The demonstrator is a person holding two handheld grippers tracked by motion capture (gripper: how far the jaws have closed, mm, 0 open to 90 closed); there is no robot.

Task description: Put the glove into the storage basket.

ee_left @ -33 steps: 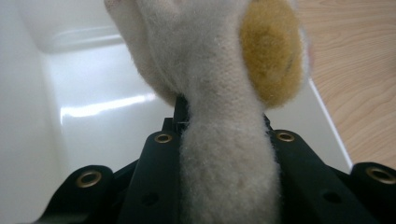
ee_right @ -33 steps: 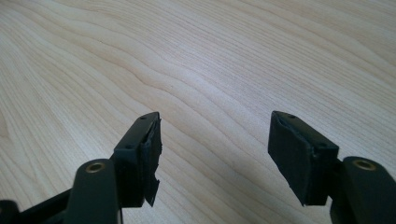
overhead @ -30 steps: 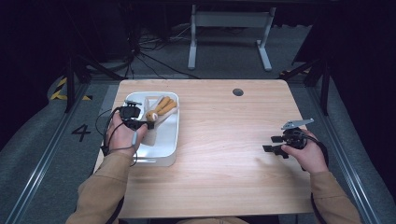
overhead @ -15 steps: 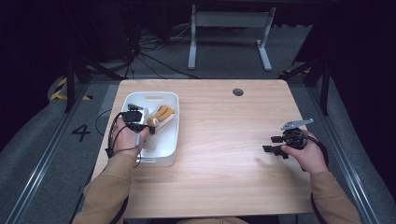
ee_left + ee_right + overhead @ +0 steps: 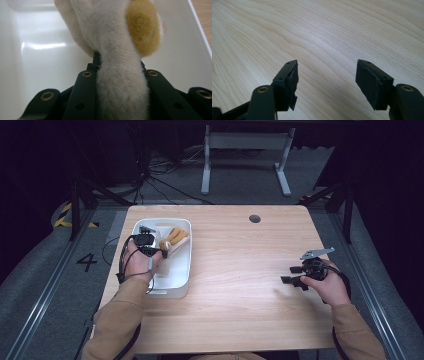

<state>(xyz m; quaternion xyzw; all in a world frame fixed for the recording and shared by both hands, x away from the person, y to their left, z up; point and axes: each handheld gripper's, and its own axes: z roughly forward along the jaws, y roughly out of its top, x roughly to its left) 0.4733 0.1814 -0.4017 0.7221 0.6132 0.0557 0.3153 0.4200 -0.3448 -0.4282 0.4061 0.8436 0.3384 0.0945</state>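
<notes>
Over the white bin [image 5: 180, 270], the left gripper [image 5: 120, 75] clamps a cream plush toy [image 5: 112, 37]; the right gripper [image 5: 327, 75] hovers wide open above the desk [image 5: 240, 285], holding nothing.

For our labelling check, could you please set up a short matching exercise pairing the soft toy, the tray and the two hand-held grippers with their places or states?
Things:
1. soft toy
2. white tray
3. left hand-held gripper
4. right hand-held gripper

Places or states:
A. open above bare wood
B. on the table's left side
C. shut on the soft toy
D. cream and tan, over the tray

Pairs: 1-D, 2-B, 3-C, 4-A
</notes>
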